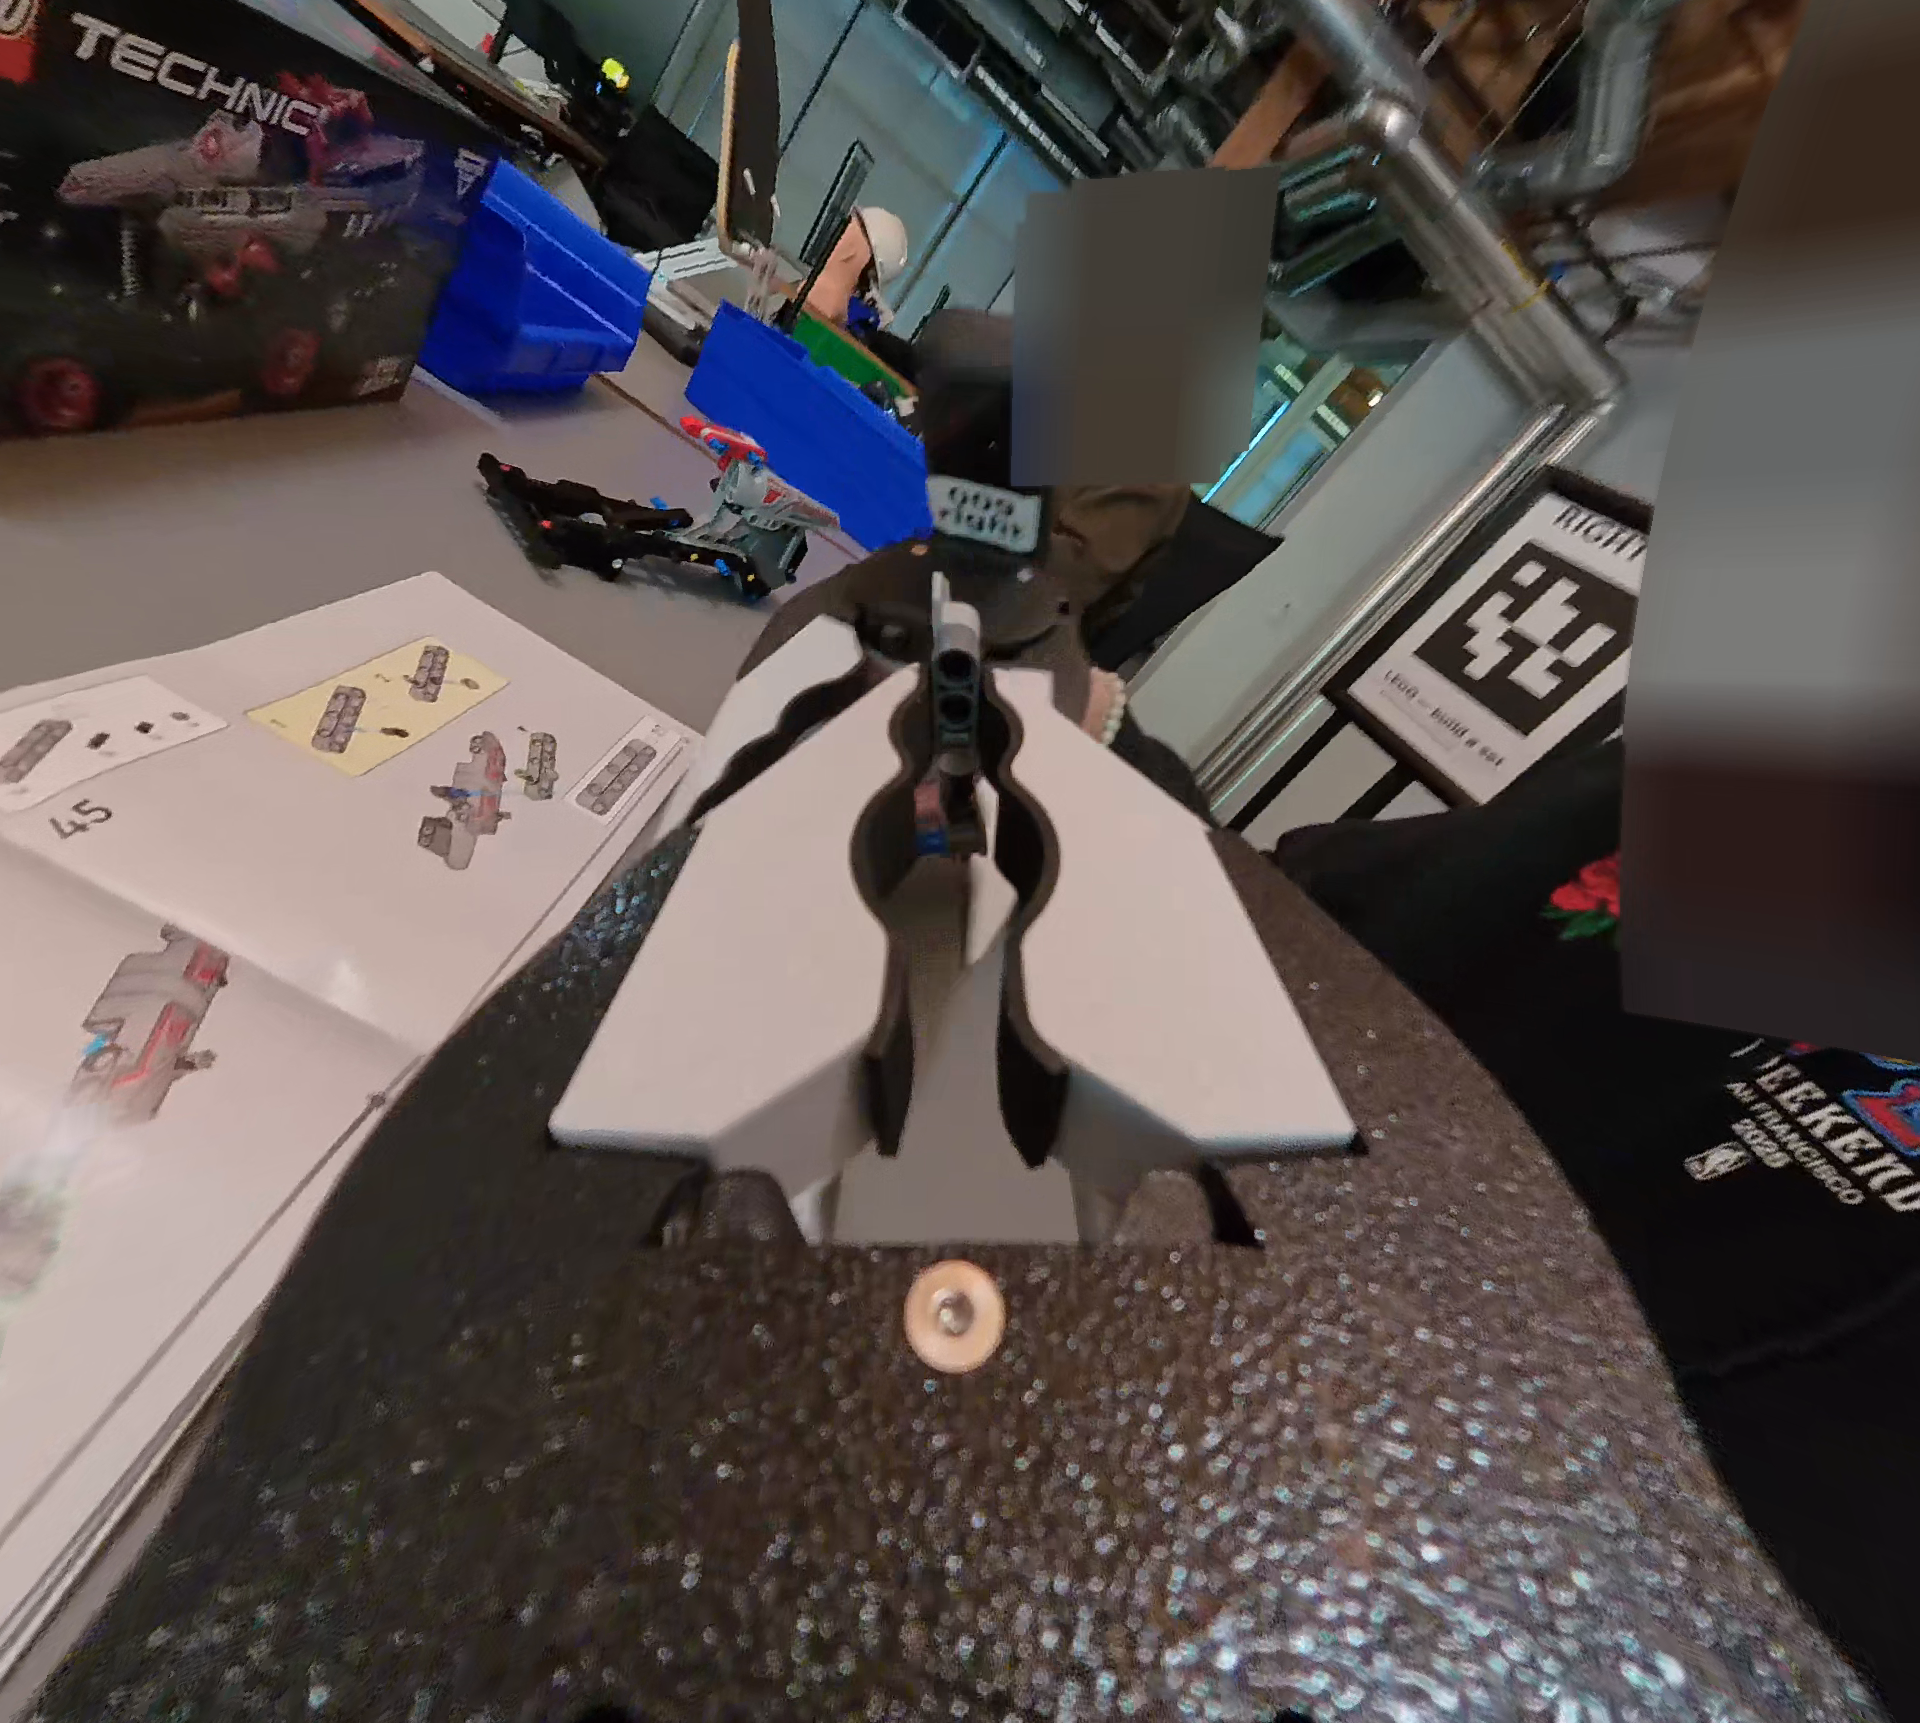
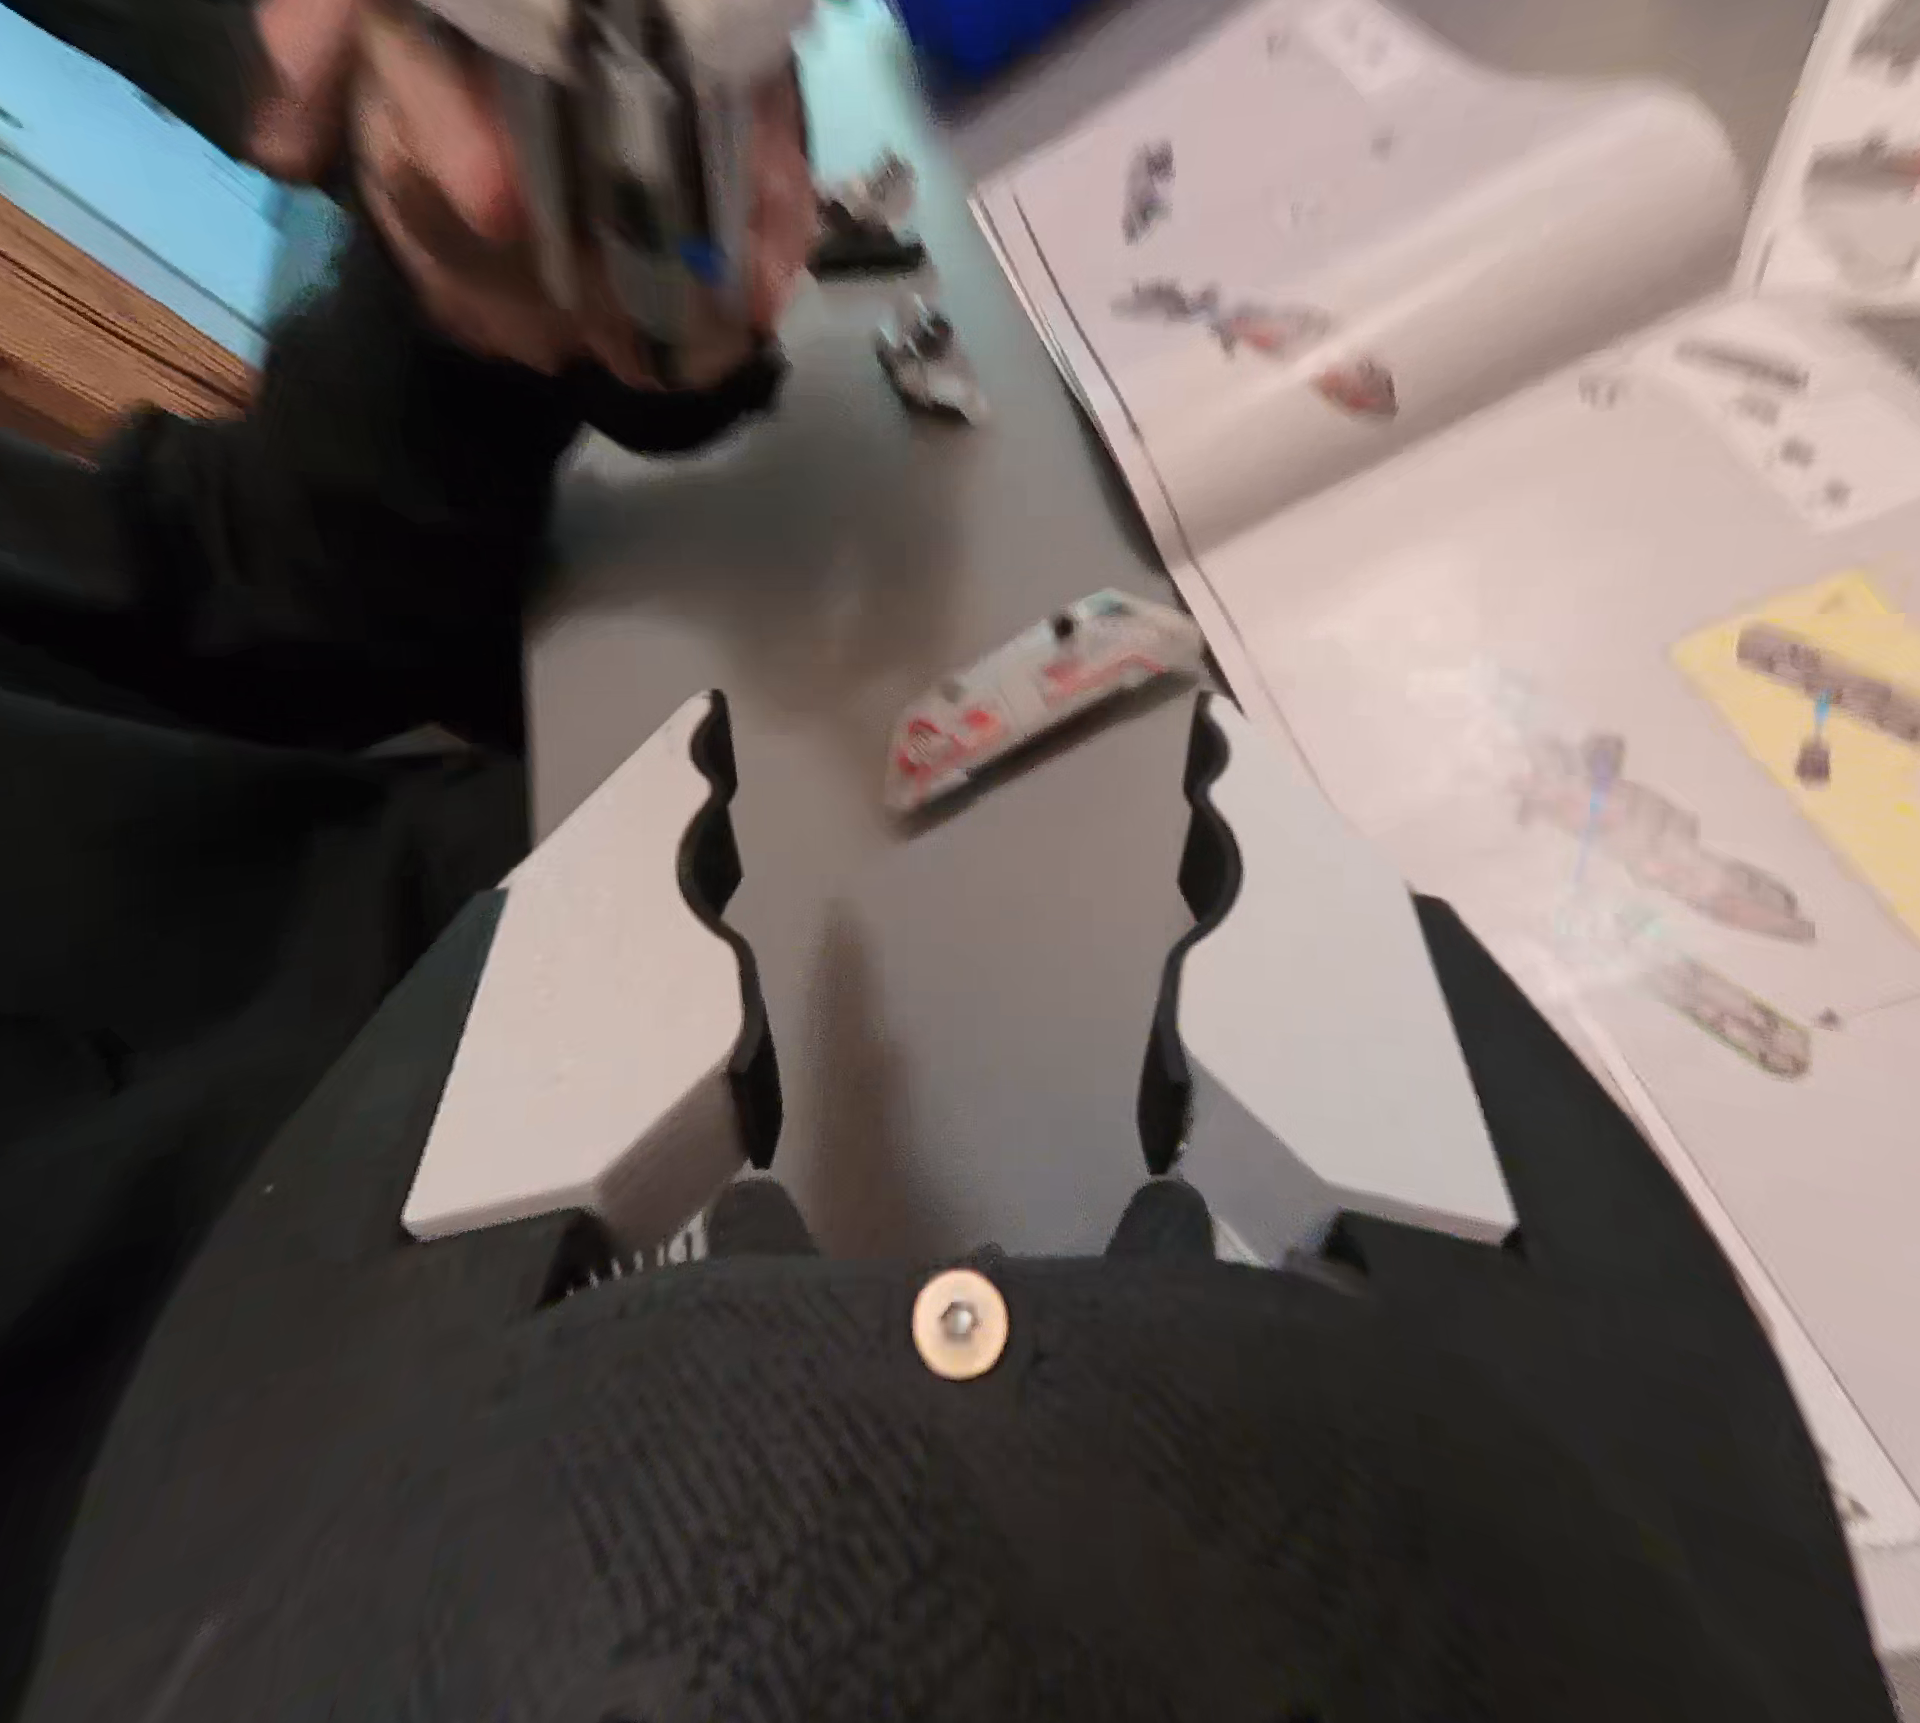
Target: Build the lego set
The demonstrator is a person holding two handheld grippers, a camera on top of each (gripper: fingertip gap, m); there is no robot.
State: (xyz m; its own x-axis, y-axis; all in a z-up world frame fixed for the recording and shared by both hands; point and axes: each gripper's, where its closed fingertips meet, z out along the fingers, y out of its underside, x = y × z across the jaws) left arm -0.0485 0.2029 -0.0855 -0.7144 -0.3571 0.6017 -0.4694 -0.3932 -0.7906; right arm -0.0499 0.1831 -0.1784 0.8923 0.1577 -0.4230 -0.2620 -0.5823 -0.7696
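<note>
Left claw (image 1: 951, 717) clamps a dark beam (image 1: 956, 686); right claw (image 2: 961, 738) gapes above bare table (image 2: 883, 551).

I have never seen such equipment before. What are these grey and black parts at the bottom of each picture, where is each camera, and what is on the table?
No robot arm is here: a person holds one two-finger gripper in each hand, and each carries a camera that looks forward along its jaws.

In the left wrist view, the left gripper is shut on a small lego assembly. On the grey table lie an open instruction booklet, a half-built black model, blue bins and the set's box.

In the right wrist view, which is blurred, the right gripper is open and empty above a white and red piece.
</note>
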